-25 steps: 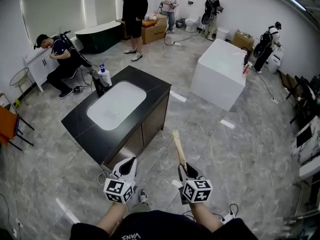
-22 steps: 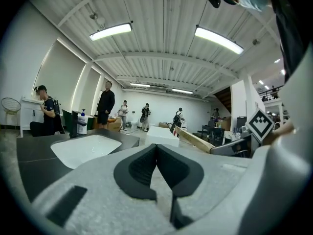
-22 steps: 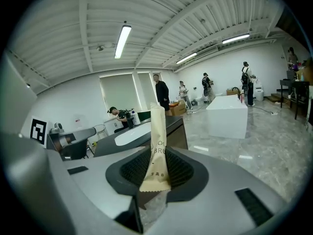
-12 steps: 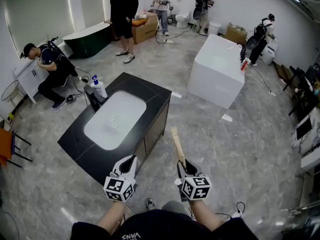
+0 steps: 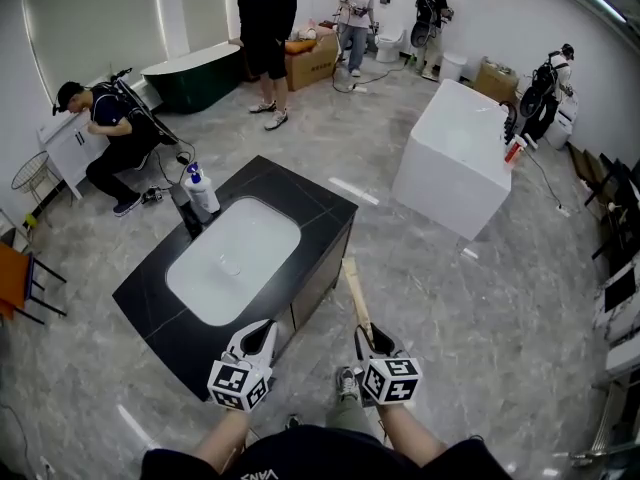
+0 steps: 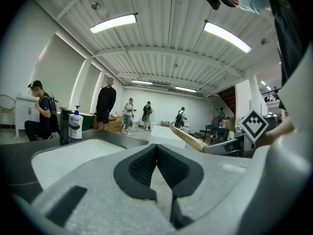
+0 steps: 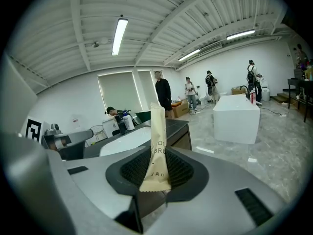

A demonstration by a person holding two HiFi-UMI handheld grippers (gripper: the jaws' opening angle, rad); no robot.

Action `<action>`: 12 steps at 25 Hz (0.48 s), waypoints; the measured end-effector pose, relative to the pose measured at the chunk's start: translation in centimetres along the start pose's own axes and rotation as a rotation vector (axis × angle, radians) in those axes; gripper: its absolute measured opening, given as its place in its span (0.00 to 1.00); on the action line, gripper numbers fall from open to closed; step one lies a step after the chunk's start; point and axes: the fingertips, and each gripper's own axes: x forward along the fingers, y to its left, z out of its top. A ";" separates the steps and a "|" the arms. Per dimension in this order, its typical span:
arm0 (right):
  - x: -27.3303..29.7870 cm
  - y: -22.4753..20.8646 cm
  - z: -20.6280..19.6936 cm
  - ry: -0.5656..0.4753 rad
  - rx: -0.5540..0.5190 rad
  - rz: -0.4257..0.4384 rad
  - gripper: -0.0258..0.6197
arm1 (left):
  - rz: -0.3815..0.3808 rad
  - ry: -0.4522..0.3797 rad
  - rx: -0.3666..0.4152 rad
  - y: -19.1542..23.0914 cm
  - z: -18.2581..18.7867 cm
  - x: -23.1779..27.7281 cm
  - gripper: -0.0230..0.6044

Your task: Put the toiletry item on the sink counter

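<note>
My right gripper (image 5: 366,335) (image 7: 156,168) is shut on a long tan paper-wrapped toiletry packet (image 5: 355,294) (image 7: 157,146), which sticks forward out of the jaws over the floor. The black sink counter (image 5: 150,303) with its white basin (image 5: 235,260) stands ahead and to the left; its near right corner lies just left of the packet. My left gripper (image 5: 258,336) (image 6: 156,153) is shut with nothing between its pads, held near the counter's front edge.
A pump bottle (image 5: 201,190) and a dark faucet (image 5: 188,214) stand at the counter's far left edge. A white block (image 5: 455,158) sits on the floor to the right. One person crouches at far left (image 5: 108,133); others stand at the back (image 5: 266,33).
The view has shifted a little between frames; the counter now sits slightly nearer and more central. Both grippers keep their pose, and the packet stays in the right jaws.
</note>
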 end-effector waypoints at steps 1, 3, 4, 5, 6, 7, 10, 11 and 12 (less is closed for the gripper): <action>1.0 -0.7 0.6 0.004 -0.010 0.013 0.18 | 0.016 -0.004 -0.002 0.2 0.2 1.0 0.04; 2.9 -2.1 2.0 0.011 -0.034 0.036 0.18 | 0.044 -0.012 -0.004 0.5 0.9 3.2 0.04; 3.7 -3.0 2.7 0.013 -0.047 0.046 0.18 | 0.059 -0.017 -0.006 0.5 1.2 4.2 0.04; 4.6 -3.8 3.4 0.016 -0.060 0.056 0.18 | 0.075 -0.023 -0.009 0.6 1.6 5.3 0.04; 5.5 -4.6 4.0 0.018 -0.071 0.067 0.18 | 0.091 -0.029 -0.011 0.7 1.9 6.4 0.04; 6.4 -5.5 4.6 0.021 -0.077 0.079 0.18 | 0.108 -0.035 -0.014 0.8 2.1 7.5 0.04; 9.2 -7.7 6.0 0.033 -0.089 0.118 0.18 | 0.155 -0.054 -0.021 1.3 2.8 10.4 0.04; 10.0 -8.2 6.5 0.037 -0.096 0.132 0.18 | 0.172 -0.060 -0.023 1.4 3.1 11.2 0.04; 10.8 -8.7 7.0 0.041 -0.103 0.145 0.18 | 0.190 -0.065 -0.025 1.6 3.3 11.9 0.04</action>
